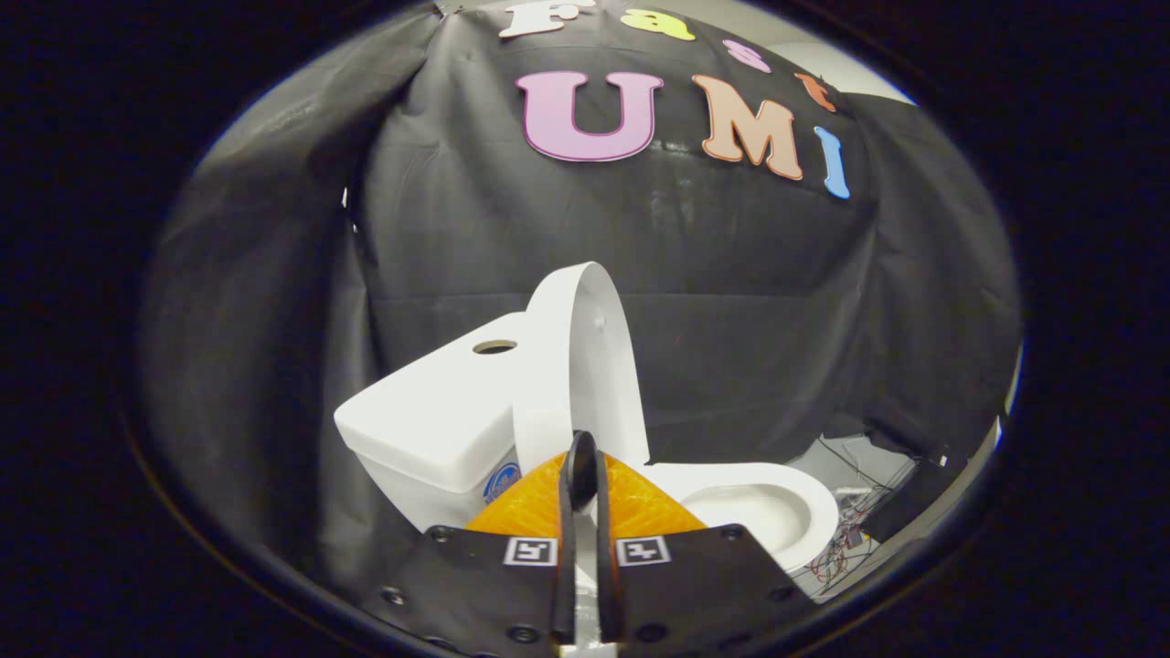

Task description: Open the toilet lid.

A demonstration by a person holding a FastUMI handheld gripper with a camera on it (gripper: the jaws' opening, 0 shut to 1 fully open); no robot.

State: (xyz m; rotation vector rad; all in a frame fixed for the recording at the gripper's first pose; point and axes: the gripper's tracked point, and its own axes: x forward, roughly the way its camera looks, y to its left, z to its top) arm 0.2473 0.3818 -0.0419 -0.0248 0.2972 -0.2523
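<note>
Lower centre of frame, gripper [583,457]: I see its two fingers drawn nearly together, tips meeting, with a thin sliver of white between them lower down; I cannot tell whether they pinch anything.
Gripper pose: it points forward and slightly upward, tips just at the base of the raised lid.
Toilet lid [585,356]: in the centre of frame, it stands upright and open, leaning back against the tank.
Tank [430,411]: left of the lid, it has a round hole in its top.
Bowl [763,512]: lower right of the fingers, uncovered; I see a white, hollow interior.
Loose wires [845,539]: on the floor right of the bowl.
</note>
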